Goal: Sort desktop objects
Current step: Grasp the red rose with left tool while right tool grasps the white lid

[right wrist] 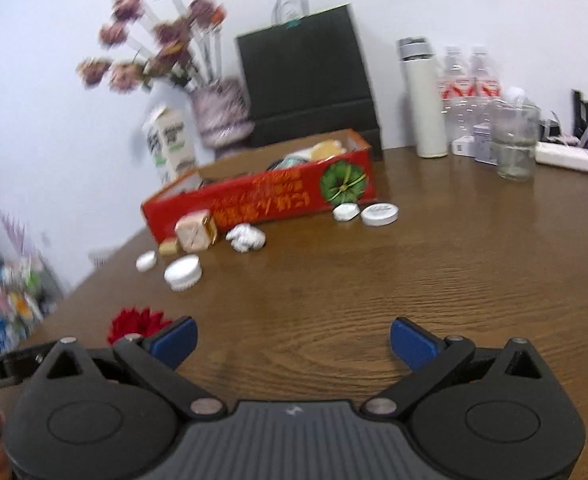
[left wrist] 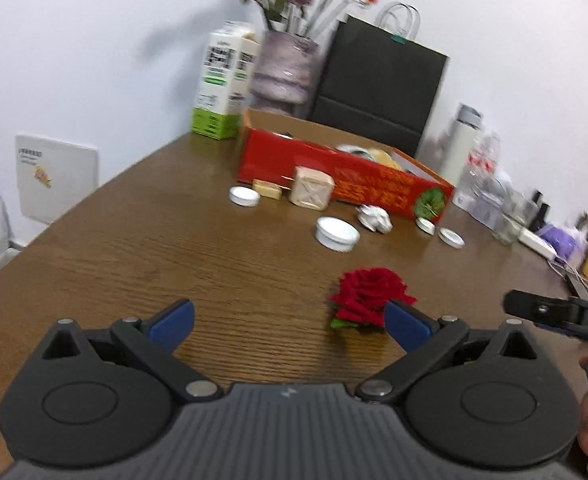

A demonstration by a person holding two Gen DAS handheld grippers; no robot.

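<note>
A red fabric rose (left wrist: pixel 368 296) lies on the wooden table just ahead of my left gripper's right finger; it also shows in the right wrist view (right wrist: pixel 135 322) at the left. My left gripper (left wrist: pixel 289 326) is open and empty. My right gripper (right wrist: pixel 294 342) is open and empty over bare table. A red open box (left wrist: pixel 334 172) with items inside stands further back, also in the right wrist view (right wrist: pixel 261 196). In front of it lie white lids (left wrist: pixel 337 233), a wooden cube (left wrist: pixel 311 188), a small yellow block (left wrist: pixel 267 189) and crumpled paper (left wrist: pixel 375 217).
At the back stand a milk carton (left wrist: pixel 221 84), a vase of dried flowers (left wrist: pixel 285 68) and a black paper bag (left wrist: pixel 382 84). A white flask (right wrist: pixel 422 100), water bottles (right wrist: pixel 468 92), a glass jar (right wrist: pixel 514 144) and a power strip (right wrist: pixel 566 156) line the right.
</note>
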